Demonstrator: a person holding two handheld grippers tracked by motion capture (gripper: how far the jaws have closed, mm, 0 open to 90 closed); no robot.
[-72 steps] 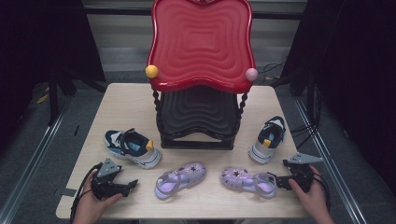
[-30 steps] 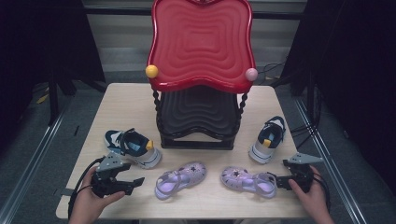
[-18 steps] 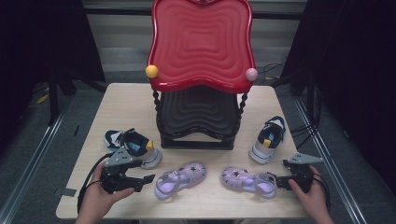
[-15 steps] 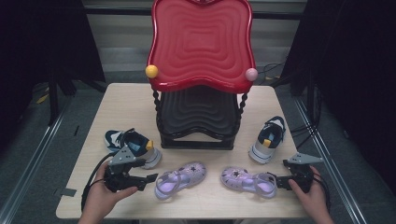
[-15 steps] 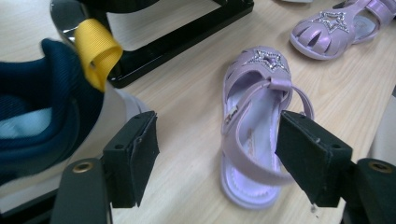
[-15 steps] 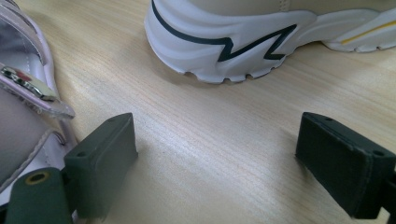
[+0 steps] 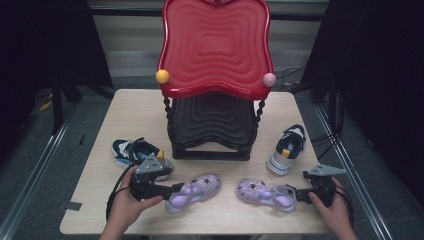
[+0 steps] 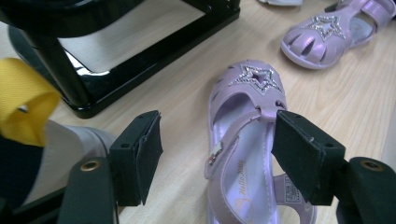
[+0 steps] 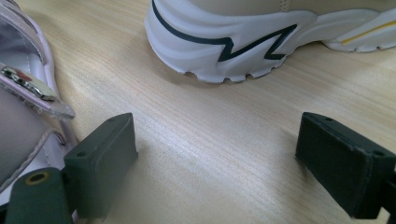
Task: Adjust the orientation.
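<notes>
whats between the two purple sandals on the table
Only bare tabletop separates the left sandal from the right sandal; the high view shows this gap, and the left gripper view shows wood between them too.

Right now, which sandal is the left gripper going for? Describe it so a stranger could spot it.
Start at the red and black shoe rack on the table's middle. Two lilac sandals lie in front of it; take the left lilac sandal, beside the navy sneaker. Unlike its twin, the right lilac sandal, it sits between the left gripper's open jaws.
</notes>
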